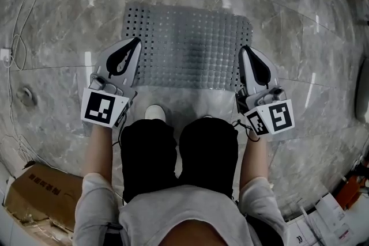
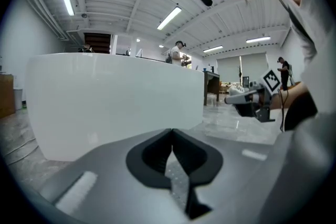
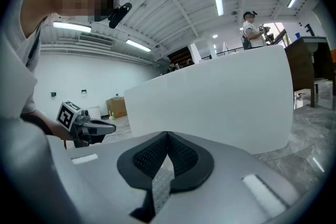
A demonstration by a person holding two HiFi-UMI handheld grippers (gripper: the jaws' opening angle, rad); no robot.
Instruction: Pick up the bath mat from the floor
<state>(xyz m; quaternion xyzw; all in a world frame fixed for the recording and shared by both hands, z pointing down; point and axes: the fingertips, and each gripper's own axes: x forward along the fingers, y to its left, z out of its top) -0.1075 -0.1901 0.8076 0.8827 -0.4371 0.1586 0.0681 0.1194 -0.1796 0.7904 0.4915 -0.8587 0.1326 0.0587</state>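
mat: the bath mat [image 1: 190, 46] is lying flat on the marble floor [image 1: 57, 37], right up against the white tub [image 2: 105, 102], with the person crouching at its near edge

long axis: it's running side to side across the person, so one short end is sitting by each hand

left fingers: the left gripper [image 1: 136, 41] is pointing away from the person toward the tub, tips sitting over the mat's left end. The fingers are pressed together at the tips and, far as I can tell, aren't holding anything. You're just seeing the dotted mat through the gap behind them.

right fingers: same deal, the right gripper [image 1: 243, 50] is sitting at the mat's right edge, closed up tight, nothing pinched that I can see

who's nearer: neither really, each hand is covering its own end

my guess: both sets of fingers are going to need opening before they can bite those short edges
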